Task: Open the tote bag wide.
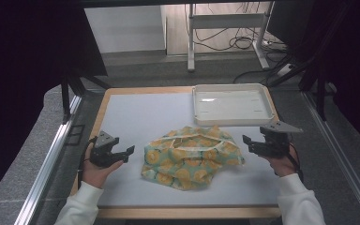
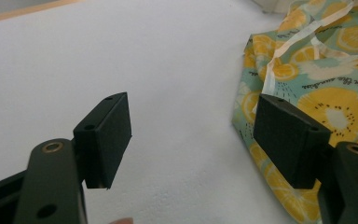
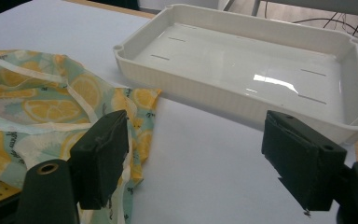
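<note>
Two grippers flank a crumpled lemon-print cloth (image 1: 191, 156) on a white surface (image 1: 140, 117).
Left gripper (image 1: 126, 153) and right gripper (image 1: 246, 142) are wide, empty; next, each likely needs a cloth edge.

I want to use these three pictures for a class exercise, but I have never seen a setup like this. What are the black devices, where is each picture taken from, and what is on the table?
A person at a table holds a hand-held clamp in each hand: the left gripper and the right gripper. One camera looks down from above; the other two ride on the grippers and look along their black jaws. On the white table lies a crumpled lemon-print cloth, with a white tray behind it. Both grippers are open, holding nothing.
</note>
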`<state>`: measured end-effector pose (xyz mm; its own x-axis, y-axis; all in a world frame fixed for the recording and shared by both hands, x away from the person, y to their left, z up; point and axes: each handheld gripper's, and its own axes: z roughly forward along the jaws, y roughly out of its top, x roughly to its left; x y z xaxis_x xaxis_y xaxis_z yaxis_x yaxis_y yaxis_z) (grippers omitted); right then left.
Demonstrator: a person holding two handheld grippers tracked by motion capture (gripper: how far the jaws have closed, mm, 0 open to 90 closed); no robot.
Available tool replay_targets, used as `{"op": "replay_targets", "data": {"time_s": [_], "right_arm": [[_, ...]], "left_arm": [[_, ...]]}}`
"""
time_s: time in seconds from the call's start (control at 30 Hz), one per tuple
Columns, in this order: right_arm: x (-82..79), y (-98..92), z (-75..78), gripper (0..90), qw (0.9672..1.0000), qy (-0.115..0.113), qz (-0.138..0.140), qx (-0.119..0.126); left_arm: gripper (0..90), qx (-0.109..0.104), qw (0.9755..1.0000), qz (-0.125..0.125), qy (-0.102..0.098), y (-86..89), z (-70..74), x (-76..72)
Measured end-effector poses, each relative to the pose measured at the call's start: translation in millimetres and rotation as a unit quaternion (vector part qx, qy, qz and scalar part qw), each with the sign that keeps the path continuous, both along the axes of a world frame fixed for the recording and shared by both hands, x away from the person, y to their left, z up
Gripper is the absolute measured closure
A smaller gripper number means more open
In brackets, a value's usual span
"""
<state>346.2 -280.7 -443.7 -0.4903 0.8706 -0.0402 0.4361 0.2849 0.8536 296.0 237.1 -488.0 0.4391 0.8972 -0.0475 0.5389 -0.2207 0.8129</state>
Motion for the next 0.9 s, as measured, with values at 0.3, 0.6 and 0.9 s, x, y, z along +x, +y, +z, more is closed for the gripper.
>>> {"op": "replay_targets", "data": {"time_s": [0.3,0.6,0.9], "right_arm": [[2.3,-1.0,-9.6,21.1,0.9997,0.013,-0.001,-0.019],[0.1,-3.4,-4.9,21.1,0.9998,0.01,-0.007,-0.014],[3.4,-2.4,-8.6,21.1,0.9995,0.017,-0.007,-0.024]], "left_arm": [[28.8,-0.001,0.9999,0.008,0.006,3.8,-2.8,2.0],[30.7,-0.005,0.9997,0.016,0.016,9.0,-4.2,1.3],[31.1,-0.008,0.9996,0.017,0.019,12.3,-6.2,2.3]]}}
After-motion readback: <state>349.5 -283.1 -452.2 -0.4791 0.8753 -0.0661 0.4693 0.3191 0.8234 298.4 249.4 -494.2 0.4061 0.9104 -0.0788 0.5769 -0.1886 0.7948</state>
